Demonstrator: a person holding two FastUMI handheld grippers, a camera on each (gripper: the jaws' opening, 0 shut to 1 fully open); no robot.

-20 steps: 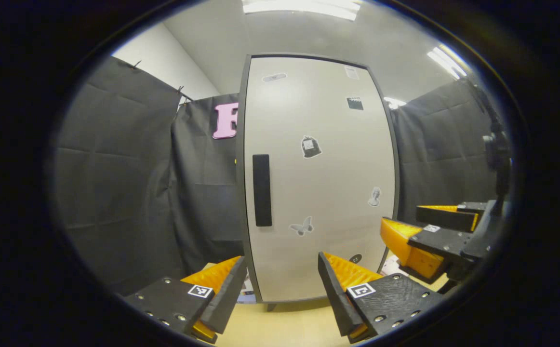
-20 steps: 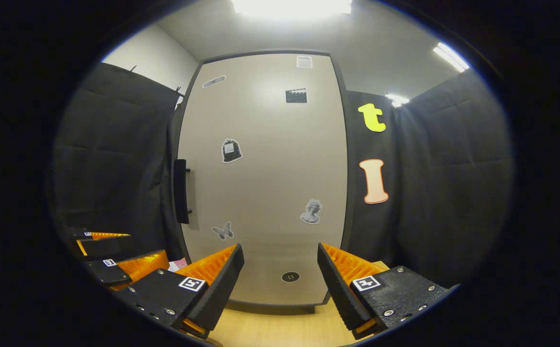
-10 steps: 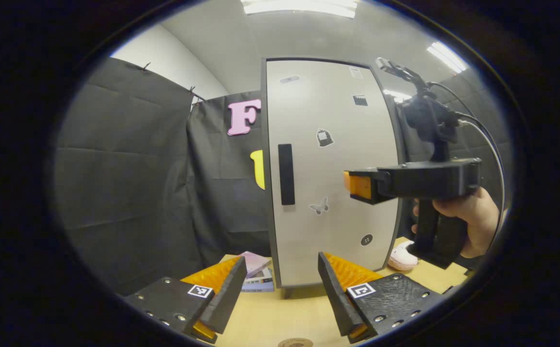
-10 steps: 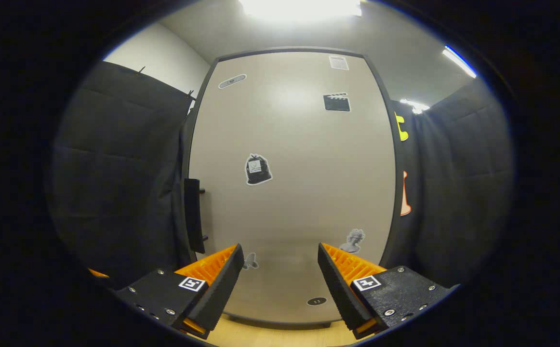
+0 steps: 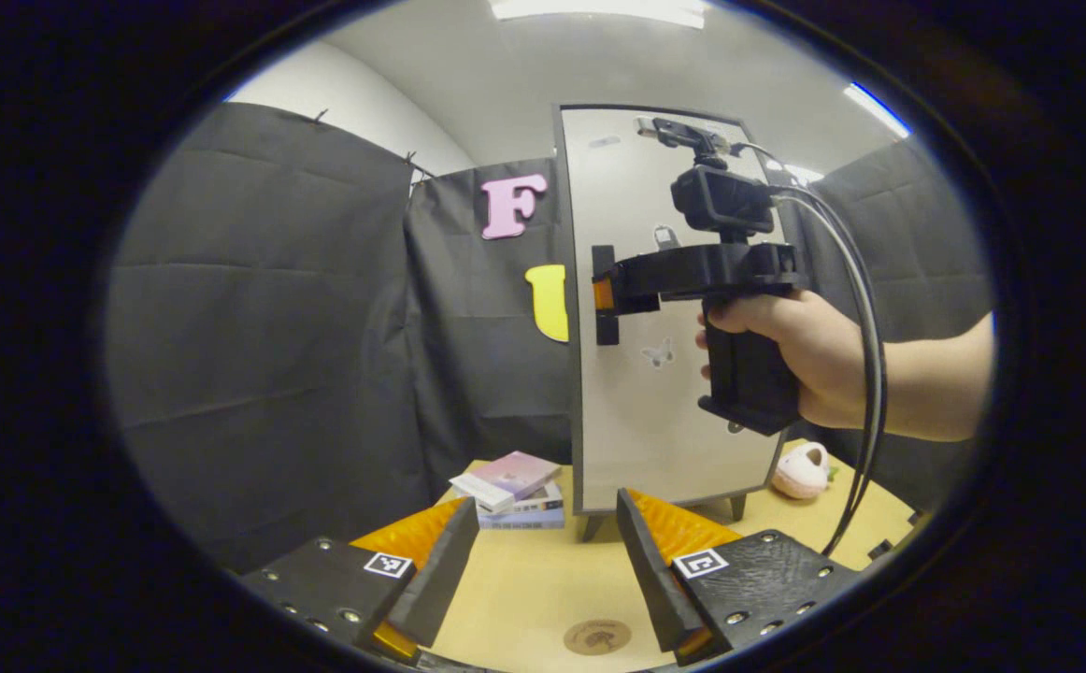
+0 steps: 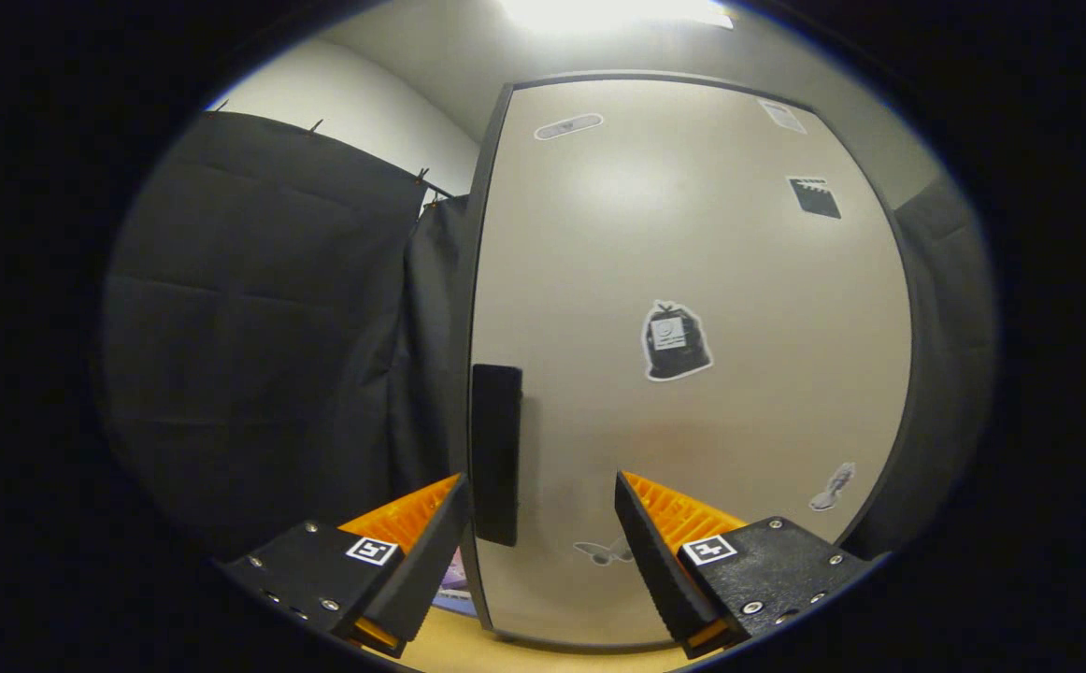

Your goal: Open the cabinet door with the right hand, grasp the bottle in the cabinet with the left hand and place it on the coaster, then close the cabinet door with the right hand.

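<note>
The right gripper [image 6: 538, 523] has its fingers wide, straddling the handle [image 6: 496, 453] of the shut cabinet door [image 6: 693, 374]. The left gripper [image 5: 543, 551], fingers also wide, hovers over the bench [image 5: 524, 598] above the coaster [image 5: 597, 637].

The right gripper [image 5: 599, 294] is closing in on the cabinet door [image 6: 693, 374]; in the right gripper view the handle [image 6: 495, 453] is now sitting low between its spread fingers, where before it lay off to the left. The left gripper [image 5: 543, 570] is drawing back from the cabinet, bringing the coaster [image 5: 597, 637], the books [image 5: 515, 486] and the person's hand [image 5: 809, 350] into its view.
</note>
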